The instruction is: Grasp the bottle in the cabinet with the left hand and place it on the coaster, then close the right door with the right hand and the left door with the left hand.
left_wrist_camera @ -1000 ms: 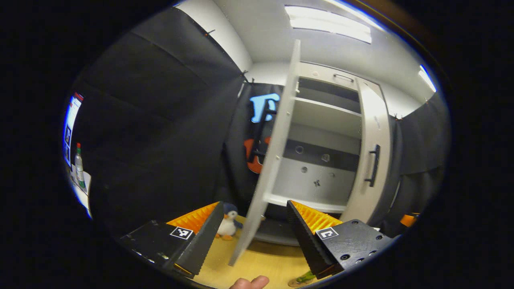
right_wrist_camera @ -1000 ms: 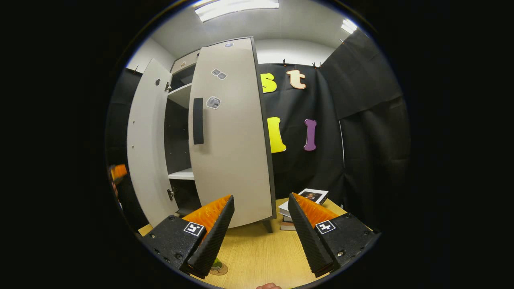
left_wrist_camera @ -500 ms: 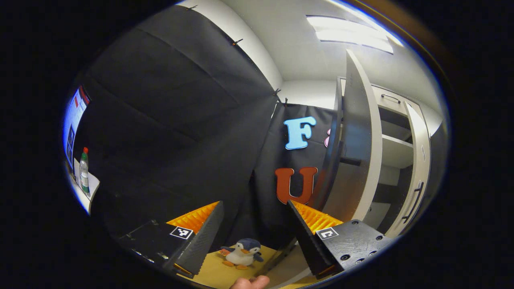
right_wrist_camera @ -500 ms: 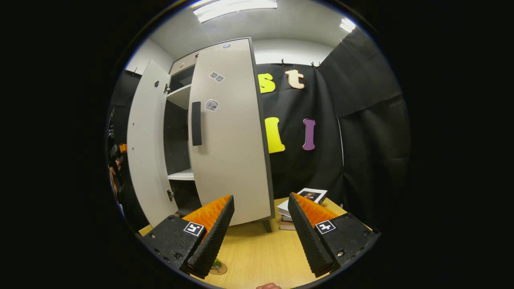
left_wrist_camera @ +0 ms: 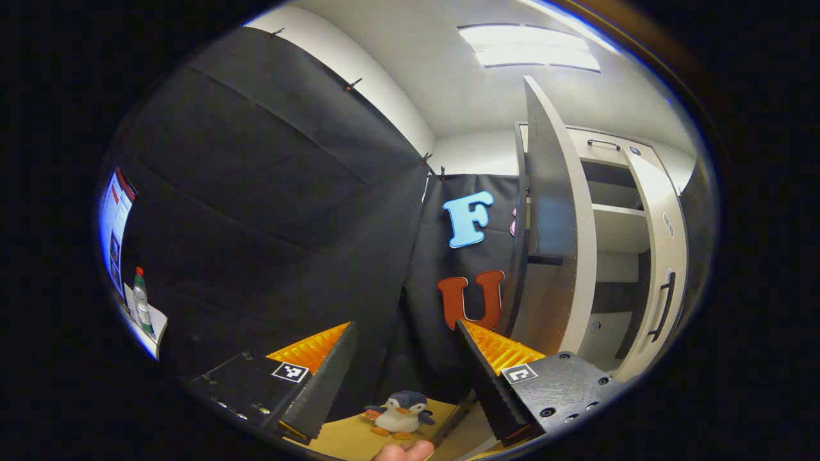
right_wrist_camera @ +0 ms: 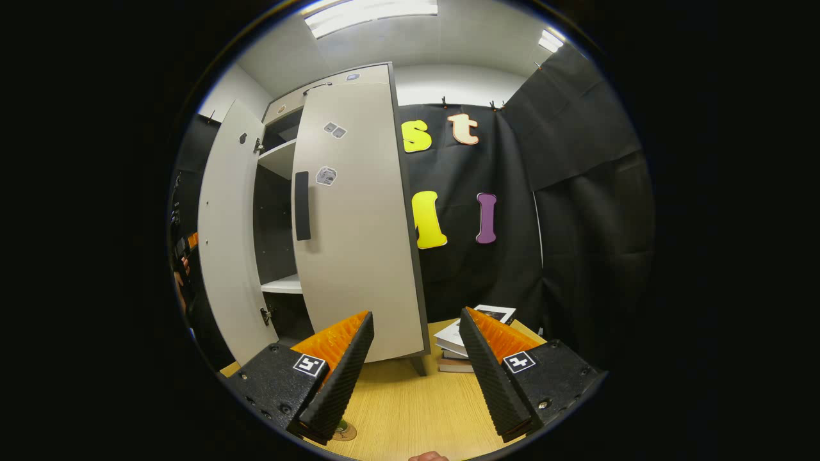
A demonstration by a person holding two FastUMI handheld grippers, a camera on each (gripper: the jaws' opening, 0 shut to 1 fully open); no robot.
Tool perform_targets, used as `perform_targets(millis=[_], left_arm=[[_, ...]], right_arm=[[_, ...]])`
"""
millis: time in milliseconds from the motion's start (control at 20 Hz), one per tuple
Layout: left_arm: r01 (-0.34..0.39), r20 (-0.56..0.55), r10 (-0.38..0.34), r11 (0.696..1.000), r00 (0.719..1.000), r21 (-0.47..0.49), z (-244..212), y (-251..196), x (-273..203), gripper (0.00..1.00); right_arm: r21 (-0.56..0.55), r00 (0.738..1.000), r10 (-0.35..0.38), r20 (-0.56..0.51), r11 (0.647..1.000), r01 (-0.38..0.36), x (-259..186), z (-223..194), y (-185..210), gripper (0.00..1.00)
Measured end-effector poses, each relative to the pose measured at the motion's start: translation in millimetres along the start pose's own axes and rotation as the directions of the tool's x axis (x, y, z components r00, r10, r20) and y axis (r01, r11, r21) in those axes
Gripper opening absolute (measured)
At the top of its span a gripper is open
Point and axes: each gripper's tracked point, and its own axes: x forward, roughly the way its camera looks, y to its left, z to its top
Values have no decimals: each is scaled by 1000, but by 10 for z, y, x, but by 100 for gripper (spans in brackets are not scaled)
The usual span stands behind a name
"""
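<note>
Both grippers are spread wide with nothing between the fingers, as far as we can see. Our left gripper (left_wrist_camera: 403,378) is hanging in the air, pointed at the black cloth wall, with the left door (left_wrist_camera: 551,218) standing open just off to its right; we're looking at the door nearly edge on. Past that door we can see the cabinet (left_wrist_camera: 618,221) shelves, and the right door (left_wrist_camera: 666,256) with its dark handle (left_wrist_camera: 663,304) further over. Down low between the left gripper's fingers there's a little plush penguin (left_wrist_camera: 400,415) sitting on the wooden table (left_wrist_camera: 346,438), and a fingertip (left_wrist_camera: 403,451) pokes in at the bottom edge. Way off to the left a bottle with a red cap (left_wrist_camera: 142,301) stands on a white ledge. Our right gripper (right_wrist_camera: 416,378) is over the table (right_wrist_camera: 410,410), facing the front of the right door (right_wrist_camera: 352,218), which is partly swung in but not shut, so there's a gap to the shelves (right_wrist_camera: 285,285) behind it. The left door (right_wrist_camera: 224,224) is wide open there. By the right gripper's left finger we can see the bottom of the green bottle (right_wrist_camera: 341,425) sitting on the coaster (right_wrist_camera: 344,434), mostly hidden. A stack of books (right_wrist_camera: 458,342) sits near the right finger.
</note>
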Motion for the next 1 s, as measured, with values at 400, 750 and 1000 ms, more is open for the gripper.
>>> perform_targets(millis=[400, 750, 1000], left_arm=[[136, -15, -136, 990, 991, 28, -50, -632, -159, 93], [347, -18, -347, 936, 938, 65, -74, -1451, -258, 99], [440, -23, -440, 897, 898, 34, -133, -1837, -479, 99]], right_arm=[[2, 999, 21, -29, 1000, -21, -57, -120, 40, 83], [25, 999, -37, -4, 999, 37, -226, -45, -172, 83], [46, 998, -67, -12, 997, 68, -323, -74, -295, 83]])
